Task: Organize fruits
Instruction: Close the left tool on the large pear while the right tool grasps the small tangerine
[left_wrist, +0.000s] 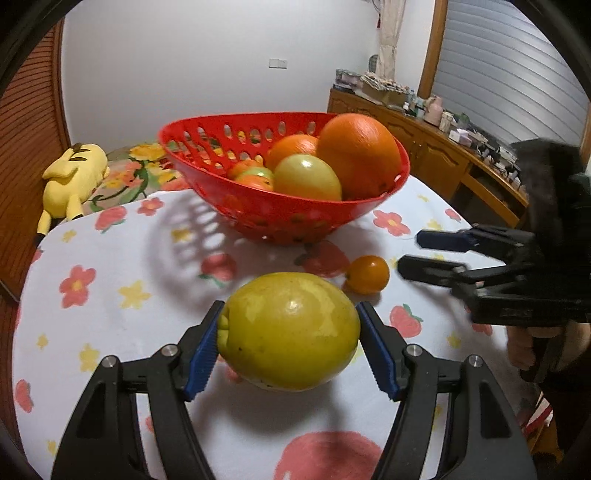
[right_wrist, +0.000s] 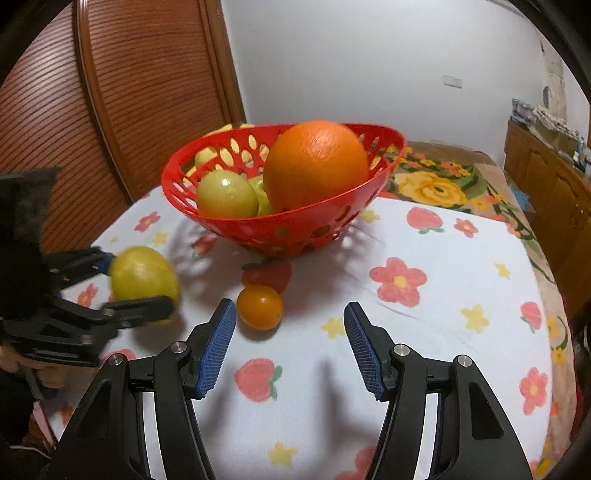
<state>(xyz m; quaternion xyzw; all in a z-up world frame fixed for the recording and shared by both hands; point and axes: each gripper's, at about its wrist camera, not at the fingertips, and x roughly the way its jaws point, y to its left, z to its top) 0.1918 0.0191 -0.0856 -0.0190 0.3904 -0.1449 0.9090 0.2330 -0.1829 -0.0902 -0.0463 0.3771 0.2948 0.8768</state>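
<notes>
My left gripper (left_wrist: 290, 328) is shut on a large yellow-green lemon-like fruit (left_wrist: 291, 330), held just above the table; the same fruit (right_wrist: 144, 275) shows at the left of the right wrist view. My right gripper (right_wrist: 290, 325) is open and empty, just short of a small orange fruit (right_wrist: 259, 306) lying on the tablecloth. That small fruit (left_wrist: 367, 274) also shows in the left wrist view, beside my right gripper (left_wrist: 413, 251). A red perforated basket (left_wrist: 280, 218) behind holds a big orange (left_wrist: 358, 155), a yellow-green fruit (left_wrist: 306, 177) and smaller fruits.
The table has a white cloth with red flowers and strawberries (right_wrist: 443, 332). A yellow plush toy (left_wrist: 70, 177) lies on a bed beyond the table's left edge. A wooden sideboard (left_wrist: 436, 147) with clutter stands at the right. A slatted wooden door (right_wrist: 74, 122) is close by.
</notes>
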